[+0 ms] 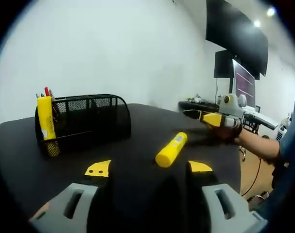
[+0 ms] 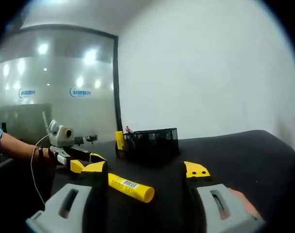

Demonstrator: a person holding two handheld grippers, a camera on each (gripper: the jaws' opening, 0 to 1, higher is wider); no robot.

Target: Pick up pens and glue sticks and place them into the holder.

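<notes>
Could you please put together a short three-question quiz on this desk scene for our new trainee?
1. True or false: the loose yellow glue stick lies flat on the black table.
2. Where does the other glue stick stand? A) upright in an end compartment of the black mesh holder B) on the floor C) in a gripper
3. Fill in: the left gripper has its jaws ____ with nothing between them.

Key: 1 true; 2 A; 3 open.
</notes>
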